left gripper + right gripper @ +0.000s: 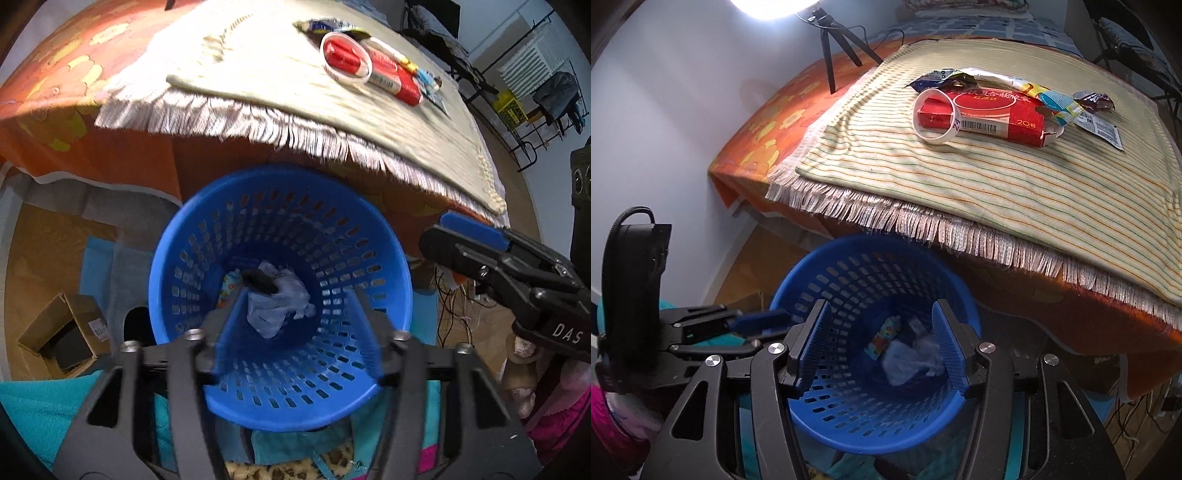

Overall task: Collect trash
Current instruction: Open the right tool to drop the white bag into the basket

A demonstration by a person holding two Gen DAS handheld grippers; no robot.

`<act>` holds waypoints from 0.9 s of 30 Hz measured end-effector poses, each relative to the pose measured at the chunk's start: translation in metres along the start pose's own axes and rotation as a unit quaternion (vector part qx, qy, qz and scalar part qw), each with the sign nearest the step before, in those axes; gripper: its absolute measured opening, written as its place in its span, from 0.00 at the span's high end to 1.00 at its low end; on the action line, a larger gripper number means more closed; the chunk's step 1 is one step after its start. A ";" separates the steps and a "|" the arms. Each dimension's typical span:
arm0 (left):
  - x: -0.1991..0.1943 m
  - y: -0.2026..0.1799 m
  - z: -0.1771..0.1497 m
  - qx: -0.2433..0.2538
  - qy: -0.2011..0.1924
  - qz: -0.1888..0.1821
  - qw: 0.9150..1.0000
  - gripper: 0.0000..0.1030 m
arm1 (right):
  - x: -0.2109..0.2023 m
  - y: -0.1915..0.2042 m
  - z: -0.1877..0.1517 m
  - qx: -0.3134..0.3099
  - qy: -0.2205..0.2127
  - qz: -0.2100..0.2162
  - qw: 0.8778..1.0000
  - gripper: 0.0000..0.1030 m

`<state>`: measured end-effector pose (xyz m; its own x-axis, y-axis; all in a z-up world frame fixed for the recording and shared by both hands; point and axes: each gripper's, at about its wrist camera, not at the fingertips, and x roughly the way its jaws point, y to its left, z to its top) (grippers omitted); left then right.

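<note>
I see a blue plastic basket (849, 435) — smooth, slotted walls, crumpled paper (912, 360) inside. The striped woven cloth (997, 192) looks matt with a frayed fringe — a glossy red carton (993, 118) and shiny foil wrappers (945, 79) lie on it.

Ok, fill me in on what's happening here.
A person is clearing trash with two handheld grippers. Both the left gripper and right gripper hang open over the blue basket, which already holds crumpled paper. A red box, white ring and wrappers remain on the striped cloth.
</note>
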<state>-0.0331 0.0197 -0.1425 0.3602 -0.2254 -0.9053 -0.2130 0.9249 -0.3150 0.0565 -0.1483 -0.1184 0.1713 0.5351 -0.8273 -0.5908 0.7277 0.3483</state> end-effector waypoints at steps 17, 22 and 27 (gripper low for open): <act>-0.010 -0.006 0.002 0.008 -0.011 0.000 1.000 0.43 | -0.011 -0.011 0.000 0.008 -0.017 -0.016 1.000 0.46; -0.017 -0.010 0.009 0.016 -0.019 0.001 1.000 0.43 | -0.019 -0.017 0.002 0.006 -0.023 -0.021 1.000 0.46; -0.026 -0.012 0.026 0.022 -0.034 0.009 0.999 0.43 | -0.029 -0.032 0.004 0.014 -0.035 -0.027 0.999 0.46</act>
<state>-0.0162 0.0228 -0.1077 0.4178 -0.1881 -0.8889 -0.1803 0.9417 -0.2840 0.0735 -0.1851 -0.1036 0.2578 0.5228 -0.8125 -0.5575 0.7674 0.3168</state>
